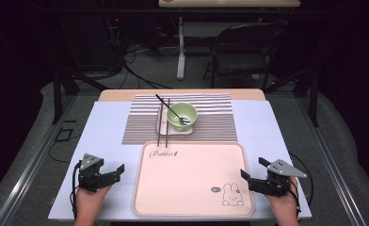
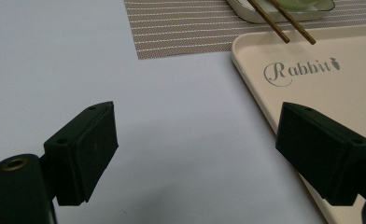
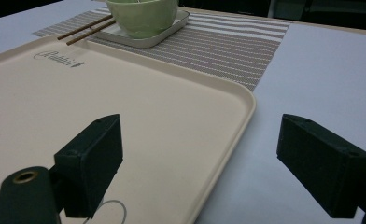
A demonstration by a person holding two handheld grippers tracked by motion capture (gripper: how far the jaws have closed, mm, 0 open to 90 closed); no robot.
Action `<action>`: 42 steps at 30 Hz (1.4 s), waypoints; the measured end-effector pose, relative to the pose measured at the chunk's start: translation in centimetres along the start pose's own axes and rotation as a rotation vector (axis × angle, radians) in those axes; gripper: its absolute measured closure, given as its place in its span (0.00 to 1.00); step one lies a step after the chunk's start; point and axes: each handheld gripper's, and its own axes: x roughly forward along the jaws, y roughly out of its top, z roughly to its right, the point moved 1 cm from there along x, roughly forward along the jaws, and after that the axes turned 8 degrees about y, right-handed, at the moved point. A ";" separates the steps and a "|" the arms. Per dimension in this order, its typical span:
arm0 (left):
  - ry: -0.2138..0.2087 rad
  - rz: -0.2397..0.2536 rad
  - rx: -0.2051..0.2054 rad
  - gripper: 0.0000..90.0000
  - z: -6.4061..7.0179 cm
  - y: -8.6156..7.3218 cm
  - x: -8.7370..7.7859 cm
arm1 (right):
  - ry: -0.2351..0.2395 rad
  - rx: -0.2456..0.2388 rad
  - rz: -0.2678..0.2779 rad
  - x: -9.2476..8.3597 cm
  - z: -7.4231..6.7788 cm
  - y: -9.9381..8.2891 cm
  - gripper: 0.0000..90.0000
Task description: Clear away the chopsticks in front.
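Observation:
A cream tray [image 1: 192, 197] printed with "Rabbit" and a rabbit drawing lies at the table's front centre. Behind it a green bowl [image 1: 182, 114] with a spoon [image 1: 175, 113] in it stands on a small white plate [image 1: 164, 129], on a striped placemat [image 1: 211, 117]. Two brown chopsticks [image 1: 163, 122] rest across the plate's left side, their tips reaching the tray [image 2: 312, 84]. My left gripper [image 1: 121, 170] is open beside the tray's left edge; the left gripper view has its jaws wide apart over the white table, nothing between them. My right gripper [image 1: 252, 170] is open at the tray's right edge [image 3: 237, 121].
The white table sheet [image 1: 107, 127] surrounds the tray and mat. Beyond the table stand a dark chair [image 1: 244, 52], a desk leg [image 1: 180, 47] and floor cables [image 1: 135, 70]. Dark frame rails [image 1: 60, 89] flank the table.

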 end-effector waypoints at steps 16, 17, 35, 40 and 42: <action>0.005 -0.005 -0.002 0.16 0.0 0.0 0.0 | 0.001 0.002 -0.001 0.0 0.0 0.0 0.15; 0.005 -0.005 -0.002 0.16 0.0 0.0 0.0 | 0.001 0.004 0.001 0.0 0.0 0.0 0.15; 0.033 0.034 0.049 0.20 0.4 0.2 -0.7 | 0.003 0.008 0.002 0.1 0.0 0.0 0.15; 0.009 0.051 0.037 0.19 0.7 0.7 -1.2 | 0.001 0.011 0.004 0.1 0.0 0.0 0.15; -0.013 0.054 0.032 0.18 0.7 1.0 -1.4 | 0.001 0.012 0.003 0.1 0.0 0.0 0.15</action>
